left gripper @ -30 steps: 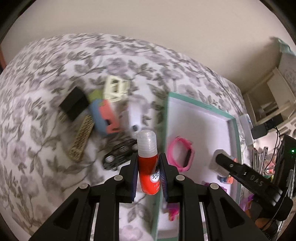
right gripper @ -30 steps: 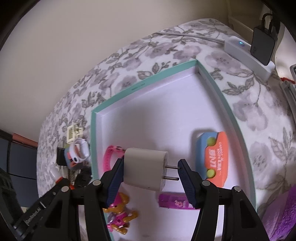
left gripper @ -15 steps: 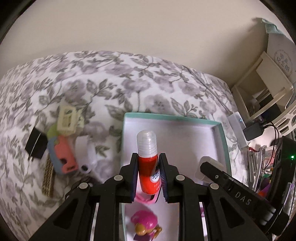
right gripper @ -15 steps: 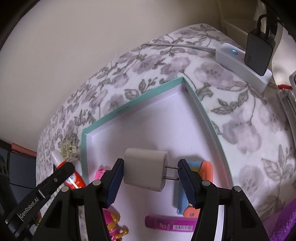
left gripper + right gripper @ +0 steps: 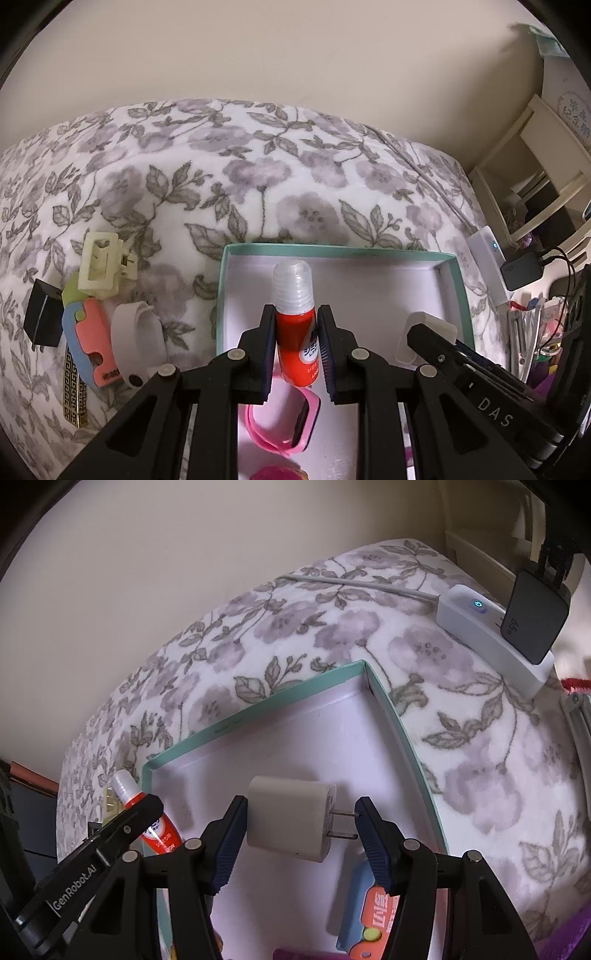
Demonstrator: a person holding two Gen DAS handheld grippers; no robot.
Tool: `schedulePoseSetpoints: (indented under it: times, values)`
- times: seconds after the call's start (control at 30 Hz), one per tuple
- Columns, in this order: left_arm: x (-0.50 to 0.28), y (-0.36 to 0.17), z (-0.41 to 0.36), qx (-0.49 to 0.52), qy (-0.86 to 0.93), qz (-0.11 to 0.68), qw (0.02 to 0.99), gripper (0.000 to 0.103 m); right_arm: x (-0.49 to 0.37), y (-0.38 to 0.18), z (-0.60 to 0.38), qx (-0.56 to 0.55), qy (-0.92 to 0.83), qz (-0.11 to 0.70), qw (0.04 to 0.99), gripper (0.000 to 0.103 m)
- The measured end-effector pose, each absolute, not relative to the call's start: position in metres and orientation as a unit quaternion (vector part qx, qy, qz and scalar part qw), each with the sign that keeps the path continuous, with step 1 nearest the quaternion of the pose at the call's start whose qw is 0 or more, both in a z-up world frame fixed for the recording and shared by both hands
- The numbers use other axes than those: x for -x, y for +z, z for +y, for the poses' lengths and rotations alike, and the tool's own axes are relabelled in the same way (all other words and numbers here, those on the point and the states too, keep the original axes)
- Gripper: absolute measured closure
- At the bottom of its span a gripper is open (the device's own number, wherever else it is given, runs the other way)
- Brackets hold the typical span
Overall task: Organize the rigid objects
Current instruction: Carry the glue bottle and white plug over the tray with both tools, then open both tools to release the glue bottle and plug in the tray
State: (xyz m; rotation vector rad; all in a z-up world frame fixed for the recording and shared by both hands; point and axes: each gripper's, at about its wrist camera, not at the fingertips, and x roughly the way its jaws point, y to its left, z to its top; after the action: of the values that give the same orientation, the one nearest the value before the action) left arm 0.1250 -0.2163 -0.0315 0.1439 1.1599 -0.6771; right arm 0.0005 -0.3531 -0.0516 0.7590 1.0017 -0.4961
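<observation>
Two grippers are over the tray, and each one has something in it. The left gripper is pinched tight on the red glue bottle, which stands up between the fingers with its clear cap pointing at the far wall of the tray. The right gripper has the white plug squeezed end to end, flat back on one finger and metal prongs on the other, so the plug lies sideways. Both things hang above the bare far part of the tray floor, with the plug to the right of the bottle. I think each one needs to go down there and be let go.
</observation>
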Motion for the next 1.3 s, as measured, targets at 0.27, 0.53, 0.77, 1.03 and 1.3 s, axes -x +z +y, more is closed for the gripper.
schedulePoseSetpoints:
  times: [0.27, 0.53, 0.77, 1.03, 1.3]
  values:
    - [-0.123, -0.029, -0.216, -0.069, -0.315, 0.532, 0.782, 0.080, 0.000, -0.039, -0.352, -0.338, -0.232, 0.451, 0.793, 0.040]
    - [-0.117, -0.013, -0.210, -0.069, -0.313, 0.526, 0.788, 0.065, 0.003, -0.018, -0.349, -0.323, -0.236, 0.439, 0.804, 0.040]
    - [-0.119, 0.011, -0.186, -0.059, -0.289, 0.510, 0.808, 0.046, 0.006, -0.006, -0.342, -0.308, -0.241, 0.441, 0.808, 0.037]
    - [-0.122, 0.018, -0.156, -0.034, -0.270, 0.515, 0.813, 0.035, 0.013, -0.003, -0.330, -0.288, -0.247, 0.451, 0.808, 0.030]
    - [-0.123, 0.014, -0.129, -0.021, -0.258, 0.529, 0.808, 0.034, 0.017, -0.003, -0.319, -0.273, -0.249, 0.457, 0.809, 0.018]
